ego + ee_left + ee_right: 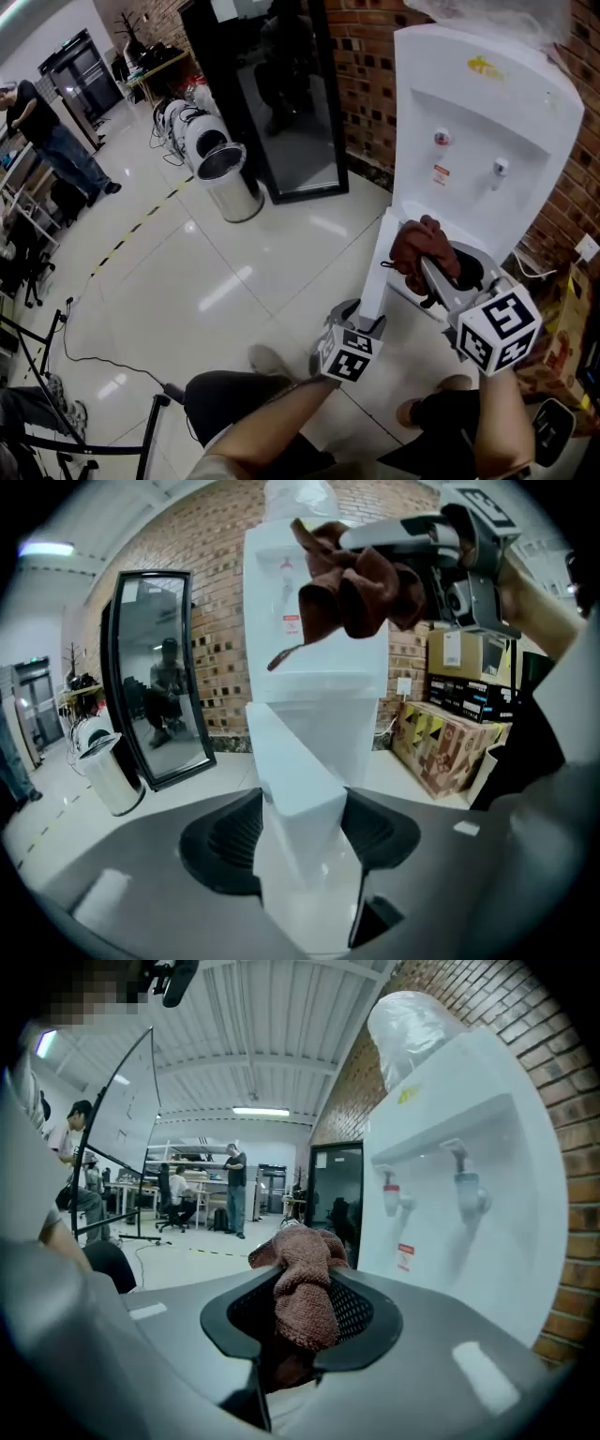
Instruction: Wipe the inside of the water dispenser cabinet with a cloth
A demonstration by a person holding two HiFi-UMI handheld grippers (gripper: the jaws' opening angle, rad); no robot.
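The white water dispenser (478,122) stands against a brick wall, its lower cabinet door (380,272) swung open toward me. My left gripper (366,323) is shut on that door's free edge; in the left gripper view the door (295,771) fills the gap between the black pads. My right gripper (427,267) is shut on a bunched brown cloth (417,246), held just in front of the dark cabinet opening (472,269). The right gripper view shows the cloth (305,1283) bulging out between the jaws, with the dispenser (450,1194) close on the right. The cabinet's inside is mostly hidden.
A steel bin (228,178) and a tall black-framed glass panel (281,103) stand left of the dispenser. Cardboard boxes (450,742) sit on its right. A cable (84,352) runs over the glossy floor. A person (47,131) stands far off at the left.
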